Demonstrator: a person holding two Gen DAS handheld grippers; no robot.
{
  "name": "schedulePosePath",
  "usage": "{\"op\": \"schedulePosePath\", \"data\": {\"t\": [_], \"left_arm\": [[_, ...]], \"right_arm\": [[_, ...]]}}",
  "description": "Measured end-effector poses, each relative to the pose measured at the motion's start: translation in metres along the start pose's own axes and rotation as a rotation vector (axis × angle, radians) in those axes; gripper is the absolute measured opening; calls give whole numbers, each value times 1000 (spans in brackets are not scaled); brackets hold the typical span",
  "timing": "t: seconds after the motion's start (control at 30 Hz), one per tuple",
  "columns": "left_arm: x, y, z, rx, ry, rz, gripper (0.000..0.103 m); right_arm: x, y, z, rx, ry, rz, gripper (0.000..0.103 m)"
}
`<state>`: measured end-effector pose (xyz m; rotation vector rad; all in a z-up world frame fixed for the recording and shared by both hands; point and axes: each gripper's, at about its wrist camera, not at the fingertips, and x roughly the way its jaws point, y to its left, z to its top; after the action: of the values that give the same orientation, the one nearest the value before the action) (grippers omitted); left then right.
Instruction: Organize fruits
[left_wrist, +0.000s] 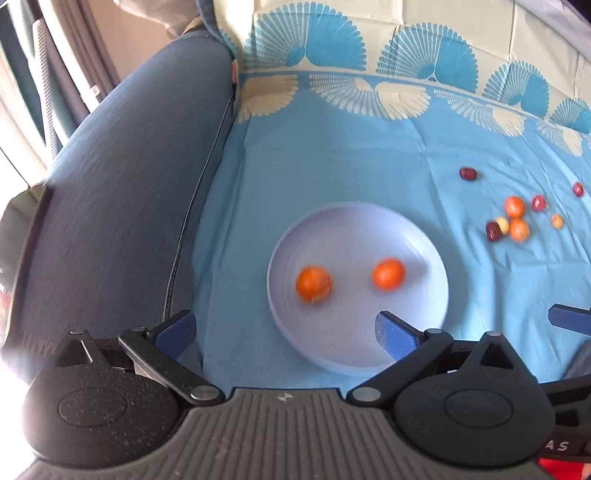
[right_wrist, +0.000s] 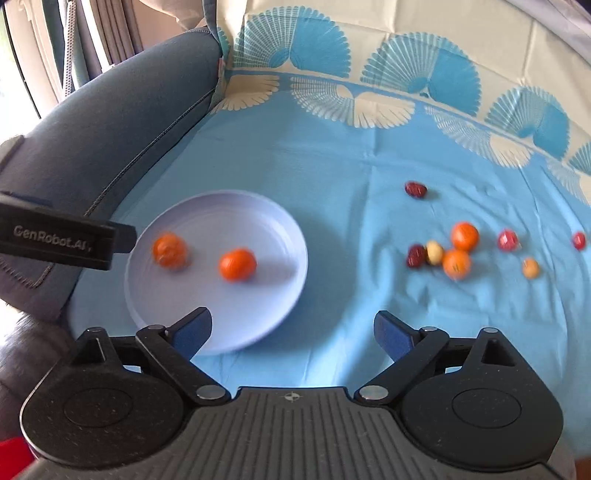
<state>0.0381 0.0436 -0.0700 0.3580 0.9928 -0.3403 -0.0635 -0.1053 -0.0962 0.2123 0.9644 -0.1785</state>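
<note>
A pale lilac plate (left_wrist: 354, 236) (right_wrist: 229, 214) lies on the blue cloth with two small oranges in it, one (left_wrist: 313, 284) (right_wrist: 169, 250) blurred at its left and one (left_wrist: 388, 274) (right_wrist: 237, 264) near its middle. My left gripper (left_wrist: 284, 325) stands open over the plate's near-left rim, nothing between its fingers. My right gripper (right_wrist: 293, 321) is open too, over the cloth by the plate's near-right rim, and empty. To the right on the cloth lie two more oranges (right_wrist: 464, 236) (right_wrist: 456, 263), several red dates such as one (right_wrist: 416, 189) (left_wrist: 468, 173), and two small pale fruits (right_wrist: 434, 252) (right_wrist: 530, 267).
A blue-grey sofa armrest (left_wrist: 122, 184) (right_wrist: 110, 122) rises just left of the plate. The cloth's fan-patterned border (right_wrist: 354, 103) runs up the backrest behind. My left gripper's black body (right_wrist: 55, 240) juts in from the left in the right wrist view.
</note>
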Motion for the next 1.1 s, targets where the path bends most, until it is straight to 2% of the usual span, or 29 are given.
{"op": "schedulePosePath", "data": {"t": [0.13,0.3,0.63,0.87,1.1], "left_arm": [[-34,7,-29,-37,18,-19,103],[-73,5,-47,-47,-49,-9,103],[-121,-2,-66,-36,-138,9,103],[-142,-7,-75,-34,-187,5,103],[-144,-12,-76,-21,-183,18,103]], "right_arm": [[-42,11,-22,3,-27,35,97],[-88,22,-29,-55,-160,27,100],[-147,35,-55,-135,-287,-9,102],[-168,38,-66,-154,-336,-24,102],[-168,34,-66,-143,-346,-8,102]]}}
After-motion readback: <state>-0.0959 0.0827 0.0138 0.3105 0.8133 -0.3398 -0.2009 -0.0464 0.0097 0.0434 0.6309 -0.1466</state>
